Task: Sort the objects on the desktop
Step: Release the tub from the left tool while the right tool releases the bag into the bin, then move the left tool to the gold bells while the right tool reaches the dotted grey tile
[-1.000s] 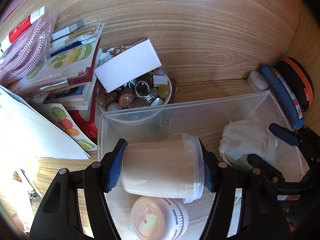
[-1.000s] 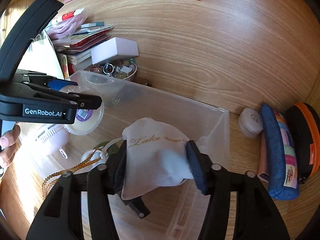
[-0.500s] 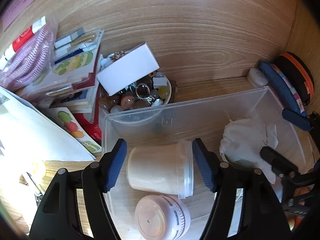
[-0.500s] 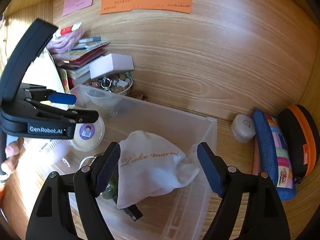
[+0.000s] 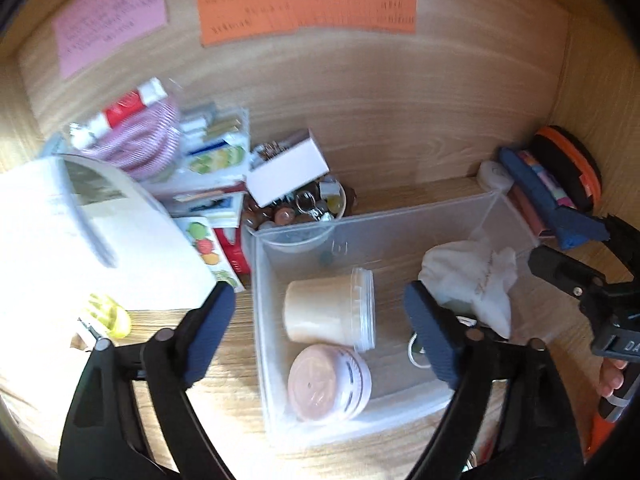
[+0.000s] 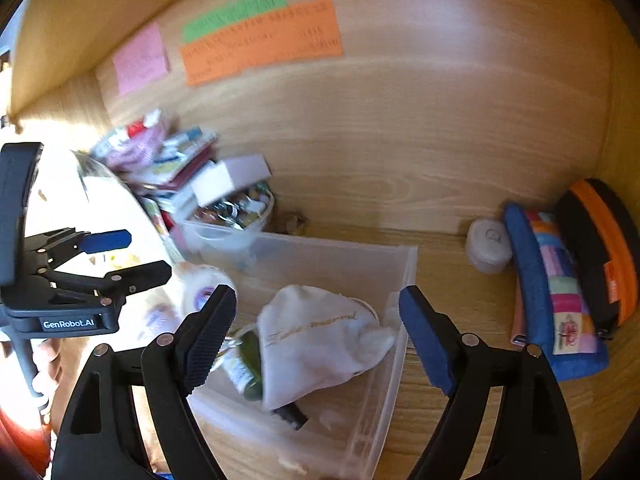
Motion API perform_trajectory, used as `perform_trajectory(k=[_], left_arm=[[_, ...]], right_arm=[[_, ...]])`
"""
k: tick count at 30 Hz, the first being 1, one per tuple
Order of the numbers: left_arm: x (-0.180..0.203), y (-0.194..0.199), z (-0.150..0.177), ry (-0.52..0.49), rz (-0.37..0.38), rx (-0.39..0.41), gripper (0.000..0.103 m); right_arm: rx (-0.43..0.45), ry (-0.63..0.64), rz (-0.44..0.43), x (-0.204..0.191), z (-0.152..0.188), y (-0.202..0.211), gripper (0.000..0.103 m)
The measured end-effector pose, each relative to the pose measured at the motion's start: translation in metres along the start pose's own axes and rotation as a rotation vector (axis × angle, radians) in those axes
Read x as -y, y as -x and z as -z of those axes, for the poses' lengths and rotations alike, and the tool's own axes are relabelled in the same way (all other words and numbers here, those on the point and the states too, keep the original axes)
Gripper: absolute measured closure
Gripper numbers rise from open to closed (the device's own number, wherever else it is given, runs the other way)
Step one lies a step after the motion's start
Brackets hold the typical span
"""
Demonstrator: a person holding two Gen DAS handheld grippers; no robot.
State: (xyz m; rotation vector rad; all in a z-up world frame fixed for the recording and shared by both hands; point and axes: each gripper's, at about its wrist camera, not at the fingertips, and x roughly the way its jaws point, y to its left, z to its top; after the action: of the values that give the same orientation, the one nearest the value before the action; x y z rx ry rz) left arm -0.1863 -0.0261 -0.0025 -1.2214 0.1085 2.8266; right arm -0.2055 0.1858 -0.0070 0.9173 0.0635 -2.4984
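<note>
A clear plastic bin (image 5: 400, 216) (image 6: 404, 280) stands on the wooden desk. In it lie a clear tub of cream-coloured stuff (image 5: 330, 310) on its side, a round pinkish jar (image 5: 328, 384), and a white cloth pouch (image 5: 472, 276) (image 6: 320, 340) over a green bottle (image 6: 250, 364). My left gripper (image 5: 320, 336) hangs above the bin, its jaws opening wide, nothing between the pads. My right gripper (image 6: 316, 336) is raised over the pouch, jaws also opening, pads clear of the cloth.
A bowl of beads and rings (image 5: 300, 208) under a white box (image 5: 286, 168) sits behind the bin. Books and packets (image 5: 208, 168) pile at the left beside white paper (image 5: 80, 240). Pencil cases (image 6: 560, 280) and a small white case (image 6: 488, 250) lie at the right. Sticky notes (image 5: 308, 4) hang on the back wall.
Both grippers let go: the left released the clear tub, the right released the white pouch. Both opened wide and rose away from the bin, so more of the back wall shows.
</note>
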Motion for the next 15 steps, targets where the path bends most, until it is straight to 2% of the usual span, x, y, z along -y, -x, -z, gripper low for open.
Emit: perform_trajectory(k=[9, 15], left_arm=[[0.000, 0.061, 0.026, -0.012, 0.009, 0.093, 0.009], [0.007, 0.083, 0.053, -0.031, 0.024, 0.106, 0.007]], right_arm=[[0.097, 0.056, 0.019, -0.021, 0.013, 0.070, 0.018], [0.148, 0.095, 0.059, -0.032, 0.034, 0.104, 0.014]])
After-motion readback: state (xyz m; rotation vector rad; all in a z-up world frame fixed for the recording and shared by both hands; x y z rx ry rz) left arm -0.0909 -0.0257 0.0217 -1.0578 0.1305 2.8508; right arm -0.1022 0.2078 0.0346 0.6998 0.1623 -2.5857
